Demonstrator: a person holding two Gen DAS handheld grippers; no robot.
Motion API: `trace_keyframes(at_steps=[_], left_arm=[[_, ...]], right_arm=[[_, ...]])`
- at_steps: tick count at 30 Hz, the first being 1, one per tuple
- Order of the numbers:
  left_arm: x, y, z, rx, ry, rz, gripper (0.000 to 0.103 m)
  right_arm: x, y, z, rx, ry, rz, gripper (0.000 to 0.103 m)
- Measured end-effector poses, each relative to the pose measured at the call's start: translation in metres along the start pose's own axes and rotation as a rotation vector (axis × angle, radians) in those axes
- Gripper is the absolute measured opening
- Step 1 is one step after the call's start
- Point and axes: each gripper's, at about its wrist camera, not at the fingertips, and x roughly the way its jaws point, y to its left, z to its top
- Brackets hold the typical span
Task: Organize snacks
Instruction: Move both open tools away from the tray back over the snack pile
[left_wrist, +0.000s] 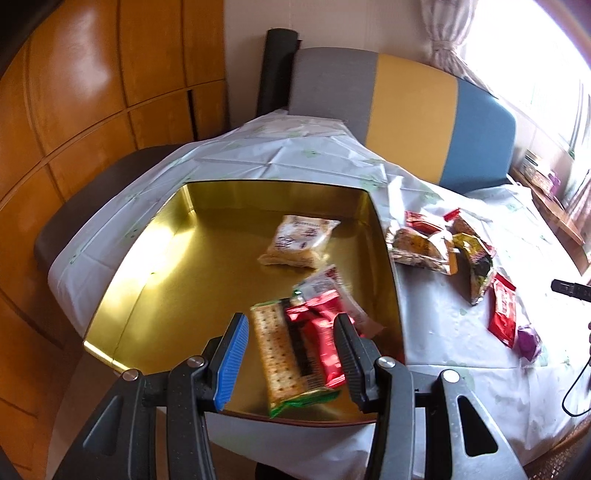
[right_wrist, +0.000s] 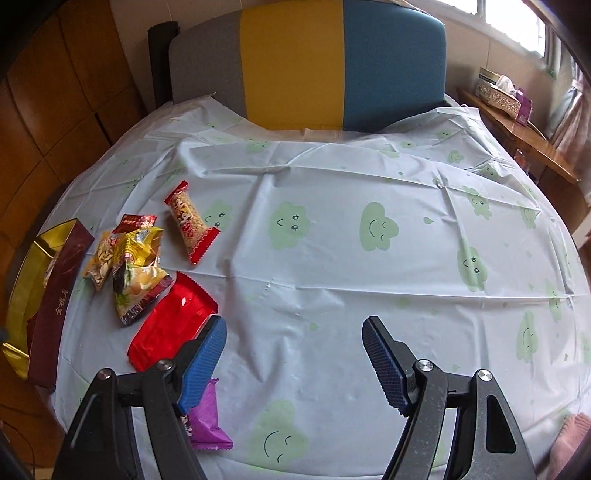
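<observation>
In the left wrist view my left gripper (left_wrist: 291, 332) hangs open over the near part of a gold tin box (left_wrist: 155, 280). Between its fingers lie a cracker pack (left_wrist: 280, 354) and a red snack pack (left_wrist: 321, 332), blurred; I cannot tell if they touch the fingers. A pale biscuit pack (left_wrist: 299, 240) lies deeper in the box. In the right wrist view my right gripper (right_wrist: 295, 336) is open and empty above the tablecloth. Left of it lie a red pack (right_wrist: 170, 325), a purple pack (right_wrist: 208, 417), a red-ended cereal bar (right_wrist: 186, 221) and a small heap of yellow packs (right_wrist: 129, 266). The box (right_wrist: 55, 302) stands at the far left.
The round table carries a pale cloth with green smiling clouds (right_wrist: 376, 225). A grey, yellow and blue chair back (right_wrist: 314, 62) stands behind it. A wooden shelf with a tissue box (right_wrist: 496, 92) is at the right. A black cable (left_wrist: 576, 384) hangs at the table's right edge.
</observation>
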Motion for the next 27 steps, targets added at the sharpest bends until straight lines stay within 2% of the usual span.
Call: trace_keyframes(at_steps=[6, 9, 13, 16, 19, 22, 27], left_arm=[[0.001, -0.021, 0.013, 0.047, 0.034, -0.072, 0.048], [-0.002, -0.042, 0.019, 0.122, 0.028, -0.104, 0.048], [-0.003, -0.078, 0.027, 0.277, 0.038, -0.177, 0.048], [0.003, -0.097, 0.034, 0.318, 0.076, -0.231, 0.048], [0.013, -0.121, 0.04, 0.409, 0.085, -0.213, 0.048], [0.024, -0.138, 0.047, 0.432, 0.112, -0.241, 0.048], [0.053, -0.171, 0.053, 0.472, 0.145, -0.232, 0.048]], right_arm=[[-0.004, 0.0, 0.0, 0.011, -0.011, 0.011, 0.077], [-0.005, -0.001, 0.001, 0.014, -0.012, 0.016, 0.078], [-0.008, 0.001, 0.002, 0.009, -0.022, 0.024, 0.078], [-0.011, 0.002, 0.002, 0.006, -0.032, 0.028, 0.078], [-0.014, 0.002, 0.002, 0.007, -0.038, 0.041, 0.078], [-0.015, 0.004, 0.002, 0.001, -0.044, 0.046, 0.078], [-0.019, 0.007, 0.003, -0.011, -0.056, 0.058, 0.079]])
